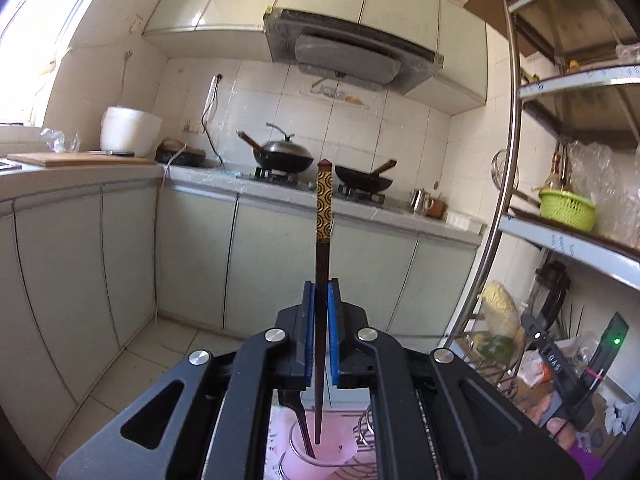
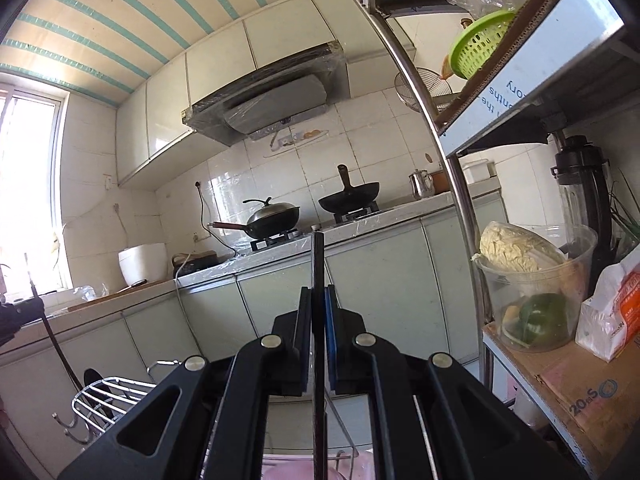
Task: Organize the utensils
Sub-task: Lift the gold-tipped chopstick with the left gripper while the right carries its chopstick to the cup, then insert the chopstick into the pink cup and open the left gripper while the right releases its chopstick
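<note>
The left claw (image 1: 320,292) is clenched on a dark chopstick (image 1: 321,264) held upright, its patterned top end up and its thin tip hanging just over a pink cup (image 1: 320,458). Another dark utensil already leans in that cup, with a wire rack (image 1: 366,432) just beside it. The grip sits around the middle of a thin, smooth stick, so a tilt of the wrist could swing the tip onto the cup's rim or against the utensil inside, and a light cup may tip.

The right claw (image 2: 318,300) is clenched on a second dark stick (image 2: 319,280), also upright. In its view the wire rack (image 2: 108,396) lies lower left and a pink edge shows below. Both hands converge on one small opening, so the claws could knock together. Beyond stand the bench (image 1: 280,196) and woks, well apart.
</note>
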The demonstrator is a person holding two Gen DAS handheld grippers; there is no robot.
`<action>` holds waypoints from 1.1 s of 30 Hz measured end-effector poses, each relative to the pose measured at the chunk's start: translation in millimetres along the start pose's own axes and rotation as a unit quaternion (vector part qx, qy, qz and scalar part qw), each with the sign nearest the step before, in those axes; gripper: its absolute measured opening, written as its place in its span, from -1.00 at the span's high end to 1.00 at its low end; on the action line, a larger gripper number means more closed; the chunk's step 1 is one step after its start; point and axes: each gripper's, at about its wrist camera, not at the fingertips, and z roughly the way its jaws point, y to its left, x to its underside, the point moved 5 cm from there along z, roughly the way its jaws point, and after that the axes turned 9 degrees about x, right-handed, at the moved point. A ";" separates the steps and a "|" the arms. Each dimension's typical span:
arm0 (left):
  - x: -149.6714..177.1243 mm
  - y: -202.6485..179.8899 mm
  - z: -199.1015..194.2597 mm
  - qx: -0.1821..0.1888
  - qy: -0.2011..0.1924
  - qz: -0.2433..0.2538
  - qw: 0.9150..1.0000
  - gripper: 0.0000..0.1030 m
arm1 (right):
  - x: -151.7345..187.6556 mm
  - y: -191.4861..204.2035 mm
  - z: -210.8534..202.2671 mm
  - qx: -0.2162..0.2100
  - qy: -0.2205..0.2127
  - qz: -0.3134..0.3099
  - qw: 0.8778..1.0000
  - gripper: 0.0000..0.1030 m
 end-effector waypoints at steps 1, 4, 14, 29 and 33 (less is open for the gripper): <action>6.4 0.8 5.2 0.000 0.011 -0.003 1.000 0.90 | 2.8 -2.5 0.1 -0.001 0.005 0.003 1.000 0.88; 21.1 2.5 12.3 0.004 0.036 -0.010 0.999 0.90 | 11.7 -10.4 -1.7 -0.003 0.025 0.016 1.000 0.88; 71.7 8.7 30.4 -0.001 0.122 -0.022 0.992 0.90 | 43.7 -17.4 -6.2 -0.002 0.100 0.019 0.995 0.88; 70.6 36.1 14.5 -0.011 0.121 -0.095 0.988 0.34 | 68.3 -21.1 -6.2 -0.003 0.180 0.030 0.983 0.49; 67.0 35.9 3.8 -0.012 0.114 -0.093 0.989 0.32 | 67.5 -21.7 -16.0 0.000 0.182 0.032 0.983 0.48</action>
